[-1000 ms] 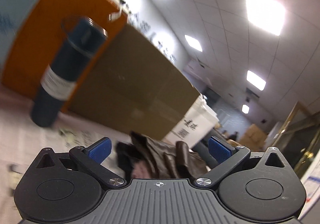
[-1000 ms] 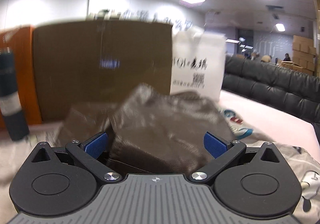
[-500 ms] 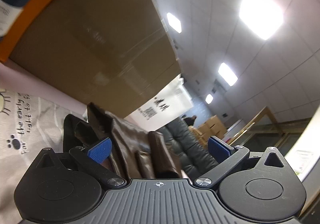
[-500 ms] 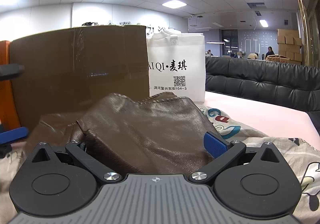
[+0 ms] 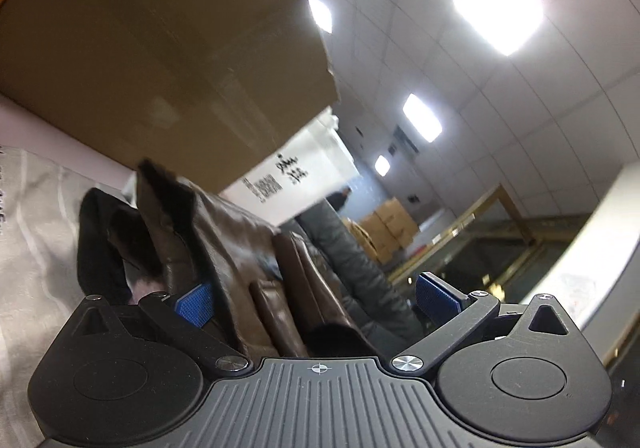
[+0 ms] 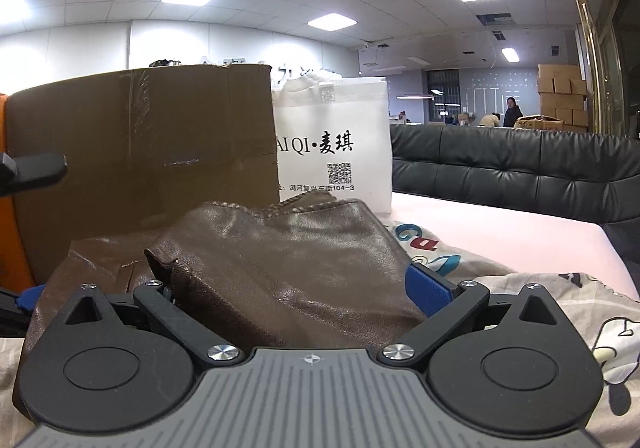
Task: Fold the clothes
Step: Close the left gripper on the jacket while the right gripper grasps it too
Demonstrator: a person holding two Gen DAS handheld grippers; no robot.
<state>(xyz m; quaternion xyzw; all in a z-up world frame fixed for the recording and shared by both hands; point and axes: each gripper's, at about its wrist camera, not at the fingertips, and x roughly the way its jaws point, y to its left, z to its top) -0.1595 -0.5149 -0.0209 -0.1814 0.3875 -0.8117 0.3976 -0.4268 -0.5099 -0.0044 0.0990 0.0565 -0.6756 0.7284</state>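
Leather fills both views: the brown leather garment [image 6: 280, 268] sits bunched on the printed cloth [image 6: 540, 288] covering the surface, right between the spread fingers of the right claw [image 6: 296, 288], whose blue pads stand wide apart with nothing pinched. Over at the left claw [image 5: 316, 300], jaws equally apart, folds of the same garment [image 5: 240, 248] rise just inside the left blue pad [image 5: 194, 304], leaning up and away. Behind it stand a cardboard box [image 6: 152, 152] and a white bag [image 6: 332, 152].
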